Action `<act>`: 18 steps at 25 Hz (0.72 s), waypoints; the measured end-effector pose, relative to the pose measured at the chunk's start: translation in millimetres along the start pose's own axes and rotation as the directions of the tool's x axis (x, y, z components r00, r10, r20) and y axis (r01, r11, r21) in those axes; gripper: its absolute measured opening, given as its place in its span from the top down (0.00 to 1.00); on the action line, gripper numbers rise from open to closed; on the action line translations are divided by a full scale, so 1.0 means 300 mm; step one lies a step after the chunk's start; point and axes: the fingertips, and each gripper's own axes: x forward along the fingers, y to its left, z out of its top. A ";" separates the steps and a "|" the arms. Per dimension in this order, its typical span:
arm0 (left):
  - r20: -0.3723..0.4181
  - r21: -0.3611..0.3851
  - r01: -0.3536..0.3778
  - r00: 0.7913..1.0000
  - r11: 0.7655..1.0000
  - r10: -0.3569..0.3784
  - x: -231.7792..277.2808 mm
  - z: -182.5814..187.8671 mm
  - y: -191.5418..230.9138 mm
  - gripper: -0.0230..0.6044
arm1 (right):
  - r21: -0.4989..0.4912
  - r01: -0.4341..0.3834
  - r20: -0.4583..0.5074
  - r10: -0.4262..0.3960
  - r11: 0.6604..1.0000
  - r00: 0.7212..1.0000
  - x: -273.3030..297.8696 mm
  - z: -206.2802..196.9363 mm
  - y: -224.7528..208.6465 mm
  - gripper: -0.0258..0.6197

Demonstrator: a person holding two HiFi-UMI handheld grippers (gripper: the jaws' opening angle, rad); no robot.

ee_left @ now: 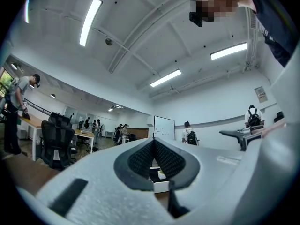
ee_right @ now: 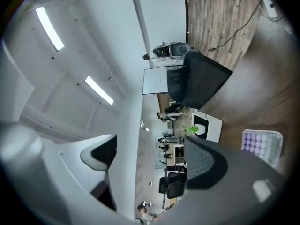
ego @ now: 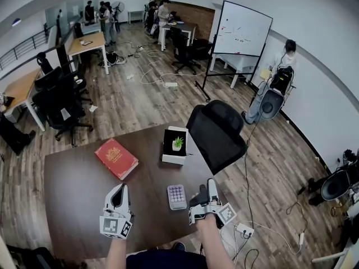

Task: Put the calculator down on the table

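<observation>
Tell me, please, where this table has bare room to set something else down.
The widest bare patch is the left part of the table, beside the red book. Another lies between the book and the calculator. The right is crowded: plant box, calculator and right gripper sit close.

No print can be read anywhere. The red book (ego: 116, 158), at ten o'clock from the calculator (ego: 177, 196), carries a gold cover emblem too small to make out. The whiteboard (ego: 242, 29), at one o'clock, shows only faint scribbles. The calculator's keys show no legible figures.
</observation>
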 end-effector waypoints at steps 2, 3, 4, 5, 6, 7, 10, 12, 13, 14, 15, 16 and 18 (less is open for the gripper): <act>0.000 -0.007 0.000 1.000 1.000 0.000 0.005 -0.003 -0.004 0.97 | -0.034 -0.067 0.003 0.068 0.997 0.998 0.000 0.018 0.095 0.25; 0.000 -0.010 0.001 1.000 1.000 -0.001 0.008 -0.005 -0.006 0.97 | -0.052 -0.098 0.002 0.098 0.994 0.995 -0.001 0.025 0.135 0.26; 0.000 -0.014 0.003 1.000 1.000 -0.003 0.012 -0.008 -0.009 0.97 | -0.069 -0.123 0.002 0.123 0.990 0.992 -0.003 0.033 0.167 0.27; 0.000 -0.017 0.005 1.000 1.000 -0.005 0.017 -0.012 -0.014 0.97 | -0.085 -0.143 0.002 0.143 0.986 0.990 -0.005 0.044 0.189 0.27; 0.000 -0.022 0.007 1.000 1.000 -0.007 0.022 -0.015 -0.019 0.97 | -0.097 -0.157 0.002 0.158 0.983 0.987 -0.007 0.055 0.204 0.27; 0.001 -0.026 0.010 1.000 1.000 -0.009 0.027 -0.017 -0.026 0.97 | -0.107 -0.166 0.001 0.167 0.980 0.986 -0.009 0.064 0.213 0.27; -0.007 -0.014 0.022 1.000 1.000 -0.022 0.040 -0.019 -0.050 0.97 | -0.178 -0.166 -0.029 0.163 0.970 0.986 -0.013 0.076 0.217 0.27; -0.016 0.004 0.032 0.999 0.999 -0.032 0.044 -0.023 -0.067 0.97 | -0.323 -0.156 -0.080 0.137 0.933 0.987 -0.018 0.064 0.232 0.28; -0.017 0.007 0.036 0.999 0.999 -0.036 0.044 -0.024 -0.074 0.97 | -0.429 -0.148 -0.112 0.111 0.891 0.988 -0.021 0.054 0.241 0.29; -0.017 0.006 0.040 0.999 0.999 -0.040 0.045 -0.025 -0.078 0.97 | -0.543 -0.143 -0.144 0.076 0.828 0.987 -0.022 0.042 0.249 0.29; -0.016 0.003 0.041 0.999 0.999 -0.041 0.046 -0.026 -0.081 0.97 | -0.652 -0.140 -0.171 0.036 0.745 0.985 -0.024 0.032 0.255 0.29; -0.016 0.001 0.041 0.999 0.999 -0.041 0.048 -0.030 -0.082 0.97 | -0.746 -0.141 -0.188 -0.003 0.651 0.982 -0.025 0.026 0.260 0.30; -0.018 -0.004 0.040 0.999 0.999 -0.040 0.051 -0.039 -0.084 0.97 | -0.873 -0.148 -0.196 -0.055 0.464 0.979 -0.031 0.024 0.280 0.32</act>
